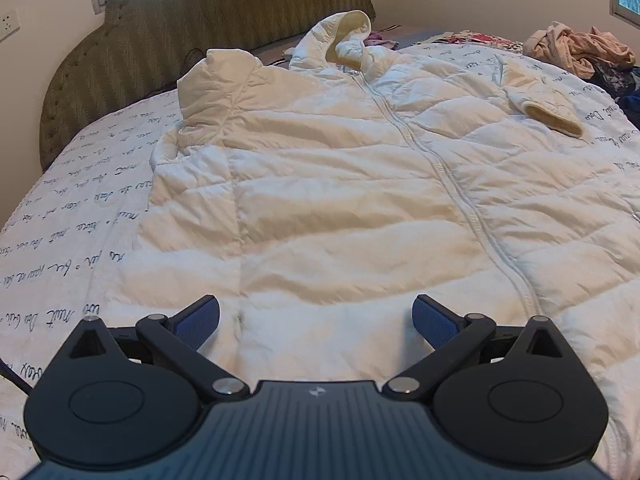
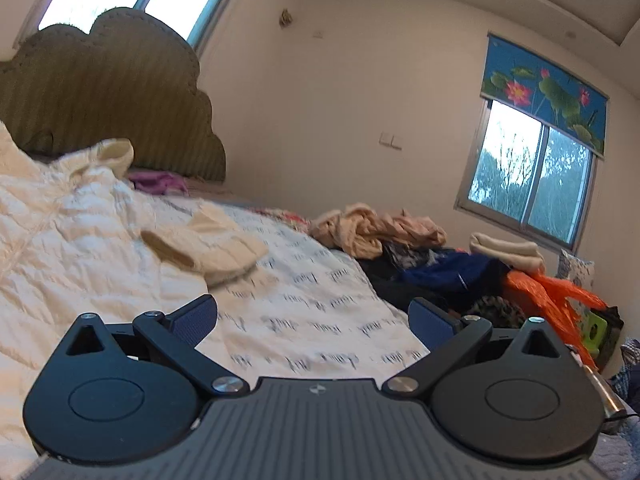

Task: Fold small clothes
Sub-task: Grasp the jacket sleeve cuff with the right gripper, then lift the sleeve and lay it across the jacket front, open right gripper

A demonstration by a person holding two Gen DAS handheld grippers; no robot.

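Left gripper (image 1: pixel 316 322): jaws wide apart, nothing between them, hovering just over the hem of the white puffer jacket (image 1: pixel 340 184). Right gripper (image 2: pixel 312 322): also spread wide, empty, over bare printed bedsheet (image 2: pixel 320 320) beside the jacket's right edge.

Jacket lies face up on the bed, zip (image 1: pixel 448 176) closed, hood (image 1: pixel 344 36) up toward the headboard (image 1: pixel 208 12). One sleeve is already folded in on the left side; the other sleeve (image 2: pixel 208 252) w/ its cuff flops outward on the right.

Risks, as I judge it: fabric is puffy & slick, so a shallow pinch at the hem could grab only the top layer and the fold would come out lopsided. The loose right sleeve may drag or slip back out if the body gets folded first. Right gripper is off the garment, so it could snag sheet instead of jacket.

Left view gives the whole jacket layout. Right view is motion-blurred but shows what the left barely catches: the pile of unfolded clothes (image 2: pixel 384 228), a folded cream item (image 2: pixel 508 248), an orange bag (image 2: pixel 548 292) near the window (image 2: pixel 532 184)
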